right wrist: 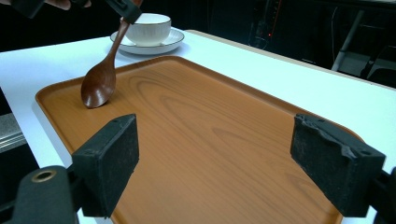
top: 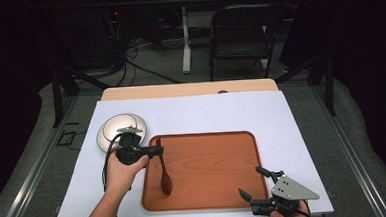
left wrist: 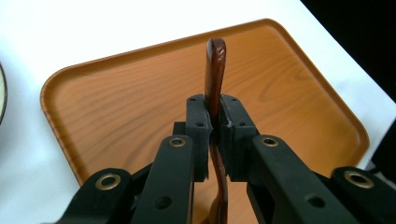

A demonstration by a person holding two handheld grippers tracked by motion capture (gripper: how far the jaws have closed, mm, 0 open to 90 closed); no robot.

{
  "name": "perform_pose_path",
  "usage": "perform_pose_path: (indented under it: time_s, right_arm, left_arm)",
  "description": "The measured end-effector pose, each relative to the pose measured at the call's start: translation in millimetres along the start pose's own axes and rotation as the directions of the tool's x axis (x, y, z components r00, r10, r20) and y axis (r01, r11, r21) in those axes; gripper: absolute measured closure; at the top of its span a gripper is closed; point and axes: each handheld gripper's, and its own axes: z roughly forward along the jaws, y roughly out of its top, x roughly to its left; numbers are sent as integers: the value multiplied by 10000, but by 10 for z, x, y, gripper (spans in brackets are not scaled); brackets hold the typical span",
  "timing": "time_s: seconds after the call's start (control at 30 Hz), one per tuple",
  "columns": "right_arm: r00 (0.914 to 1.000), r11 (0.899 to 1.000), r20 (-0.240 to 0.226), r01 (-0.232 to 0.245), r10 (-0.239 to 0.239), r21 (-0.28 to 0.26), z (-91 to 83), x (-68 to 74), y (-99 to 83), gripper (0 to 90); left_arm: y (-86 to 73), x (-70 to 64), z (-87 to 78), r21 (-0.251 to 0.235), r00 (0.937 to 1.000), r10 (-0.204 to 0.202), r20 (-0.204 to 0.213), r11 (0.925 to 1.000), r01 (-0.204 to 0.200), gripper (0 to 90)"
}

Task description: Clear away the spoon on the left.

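wooden spoon (top: pixel 164 176) is gripped by the handle in the left gripper (top: pixel 159 150), jaws clamped tight on it, bowl hanging below the fingers and tip touching the wooden tray (top: pixel 220 187) near its left edge. high grip on the handle probably chosen so the bowl can be set down flat. right gripper (top: pixel 252 183) is held wide apart, nothing between, idle over the tray's near right corner. cup and saucer (right wrist: pixel 148 32) sit beyond the left fingers, off the tray.

I can read no text, label, brand, number or sign anywhere here: none on the tray (top: pixel 203 153), none on the spoon (top: pixel 165 180), none on the cup (right wrist: pixel 148 28), none on my own black jaws.
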Motion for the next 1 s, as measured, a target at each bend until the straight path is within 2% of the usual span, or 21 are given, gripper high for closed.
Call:
perform_pose_path:
  time_s: [0.07, 0.13, 0.2, 0.33, 0.37, 0.4, 0.47, 0.6, 0.63, 0.7, 0.8, 0.9, 0.93, 1.0]
  right_arm:
    - [10000, 10000, 1, -7, 7, -4, 0, 2, 0, 152]
    - [10000, 10000, 1, -7, 7, -4, -1, 3, 0, 151]
    - [10000, 10000, 6, -15, 15, 2, -1, 0, 0, 152]
    - [10000, 10000, -11, -2, 2, 6, -1, 0, 0, 152]
    - [10000, 10000, -11, -2, 2, 6, -1, 0, 0, 152]
    - [10000, 10000, -22, -16, 16, 14, 0, 0, -1, 152]
    - [10000, 10000, -31, -21, 21, 19, 1, -1, -1, 151]
    - [10000, 10000, -47, -1, 1, 14, 2, -4, -2, 151]
    - [10000, 10000, -47, -1, 1, 14, 2, -4, -2, 151]
    - [10000, 10000, -60, -58, 58, 13, 4, -11, -8, 152]
    - [9999, 9999, -53, -103, 103, 16, 10, -23, -13, 152]
    - [9999, 9999, -67, -136, 136, 15, 11, -28, -14, 151]
    - [9999, 9999, -74, -137, 137, 5, 11, -30, -14, 152]
    - [9999, 9999, -102, -130, 130, 27, 16, -31, -13, 151]
  left_arm:
    - [13, 40, 41, 14, 9994, -332, -55, 9994, 332, 829]
    - [20, 60, 61, 21, 9991, -416, -128, 9991, 416, 825]
    - [38, 113, 129, 35, 9969, -685, -385, 9976, 687, 820]
    - [60, 206, 210, 142, 9918, -1183, -477, 9928, 1191, 815]
    - [60, 206, 210, 142, 9918, -1183, -477, 9928, 1191, 815]
    - [69, 245, 251, 172, 9879, -1485, -437, 9886, 1494, 816]
    - [75, 280, 289, 171, 9840, -1732, -422, 9846, 1740, 818]
    - [75, 318, 367, 160, 9760, -2070, -672, 9779, 2085, 815]
    - [75, 318, 367, 160, 9760, -2070, -672, 9779, 2085, 815]
    - [67, 353, 428, 161, 9680, -2386, -779, 9705, 2405, 814]
    - [52, 383, 480, 199, 9600, -2643, -929, 9634, 2672, 811]
    - [42, 396, 502, 221, 9581, -2667, -1042, 9625, 2703, 808]
    - [31, 400, 515, 203, 9533, -2811, -1105, 9583, 2850, 807]
    - [18, 400, 530, 197, 9518, -2869, -1084, 9566, 2906, 807]
